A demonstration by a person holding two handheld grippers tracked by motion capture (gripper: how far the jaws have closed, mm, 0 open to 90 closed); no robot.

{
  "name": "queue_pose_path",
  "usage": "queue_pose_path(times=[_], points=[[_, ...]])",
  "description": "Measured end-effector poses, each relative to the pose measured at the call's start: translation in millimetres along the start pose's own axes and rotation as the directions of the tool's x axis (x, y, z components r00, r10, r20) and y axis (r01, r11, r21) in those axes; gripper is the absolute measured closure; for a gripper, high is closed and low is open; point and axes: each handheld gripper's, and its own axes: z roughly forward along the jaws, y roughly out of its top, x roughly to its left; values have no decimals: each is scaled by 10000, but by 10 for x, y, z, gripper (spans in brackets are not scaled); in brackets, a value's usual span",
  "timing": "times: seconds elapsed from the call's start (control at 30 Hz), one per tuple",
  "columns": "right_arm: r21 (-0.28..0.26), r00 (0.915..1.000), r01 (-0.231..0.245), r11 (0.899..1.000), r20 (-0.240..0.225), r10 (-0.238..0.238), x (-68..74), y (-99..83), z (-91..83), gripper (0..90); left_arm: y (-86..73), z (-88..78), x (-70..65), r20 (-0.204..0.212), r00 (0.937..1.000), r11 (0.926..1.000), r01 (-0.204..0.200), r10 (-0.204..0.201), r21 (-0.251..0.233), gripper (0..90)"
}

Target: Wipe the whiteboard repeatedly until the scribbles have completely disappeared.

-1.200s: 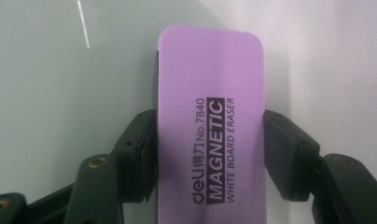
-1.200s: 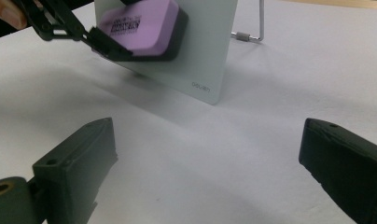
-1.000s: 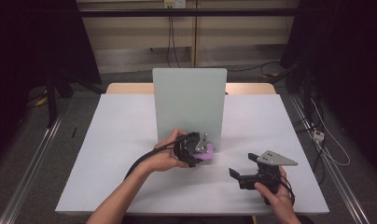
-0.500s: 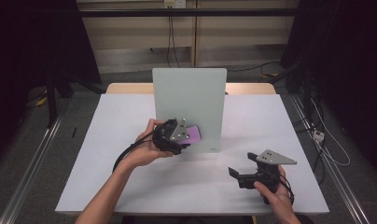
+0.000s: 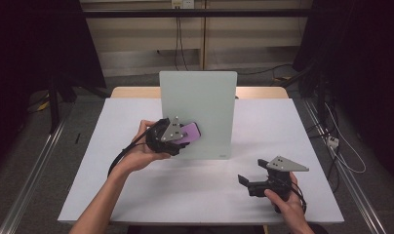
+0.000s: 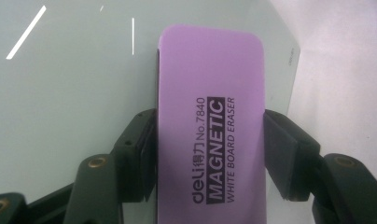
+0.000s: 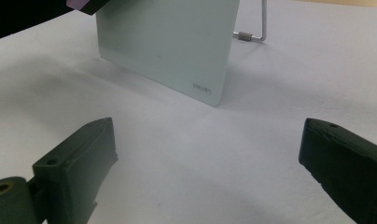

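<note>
The tabletop under my arms is white and wide. Upright at its middle stands the board, a pale glass panel with rounded corners, propped from behind by a wire stand that I see in my right gripper view. A small grey brand mark sits in the board's lower corner.

My left tongs are held up in front of the board's lower left part, and they are clenched on the eraser. In my left gripper view the 2 black jaws press its long sides, 1 on each side, about halfway along its length. The eraser is purple, printed "MAGNETIC WHITE BOARD ERASER", and its far end points up across the board's face. It is right at the glass, but I cannot tell whether it touches. In the high view the eraser pokes out past the grey plate on top of my left tongs.

My right tongs rest low near the tabletop's right front, well apart from the board. Their jaws are spread wide with nothing between them, just bare tabletop.
</note>
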Motion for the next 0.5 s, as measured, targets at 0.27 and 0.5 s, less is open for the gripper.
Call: queue_pose_path(times=[0.27,0.5], points=[[8,10000,77,10000,-41,-77,13,-3,-13,39,-47,278,-178,1968,9801,9817,-120,-262,1902,405],[-18,10000,51,10000,-35,-51,-4,-2,-9,39,46,506,-263,3008,9529,9621,-451,-395,2690,405]])
